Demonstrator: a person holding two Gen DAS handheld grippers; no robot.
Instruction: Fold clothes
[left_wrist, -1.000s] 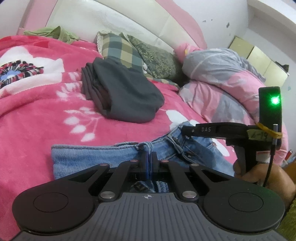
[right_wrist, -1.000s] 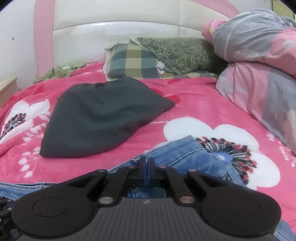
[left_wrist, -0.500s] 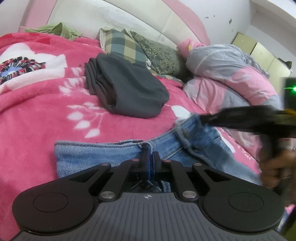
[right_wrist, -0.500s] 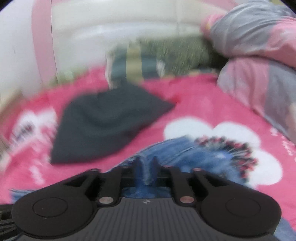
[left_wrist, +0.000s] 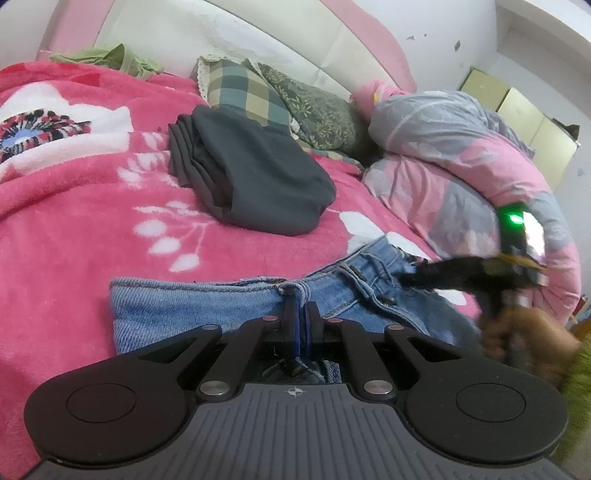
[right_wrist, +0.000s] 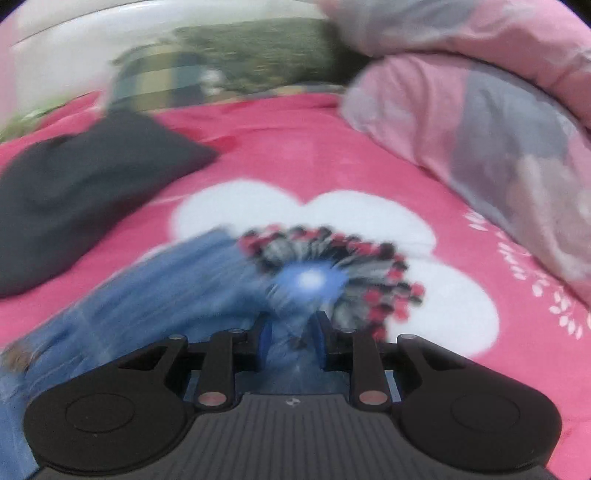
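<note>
Blue jeans (left_wrist: 192, 306) lie across the pink flowered blanket (left_wrist: 74, 206), waistband toward me. My left gripper (left_wrist: 301, 306) is shut on the waistband at a belt loop. In the right wrist view, which is blurred by motion, my right gripper (right_wrist: 291, 328) stands open, with denim (right_wrist: 155, 295) still lying between its spread fingers. The left wrist view also shows the right gripper (left_wrist: 410, 275), blurred, at the jeans' right end, with a hand (left_wrist: 524, 332) holding it.
A folded dark grey garment (left_wrist: 258, 177) lies on the blanket beyond the jeans. Behind it are a checked pillow (left_wrist: 243, 88), a green leafy pillow (left_wrist: 317, 110) and the headboard. A bundled pink-grey duvet (left_wrist: 461, 166) fills the right side. A green cloth (left_wrist: 110, 61) lies far left.
My right gripper's fingers have spread apart from shut on the denim, and it has swung to the right, blurring its view. My left gripper keeps its hold and has shifted slightly.
</note>
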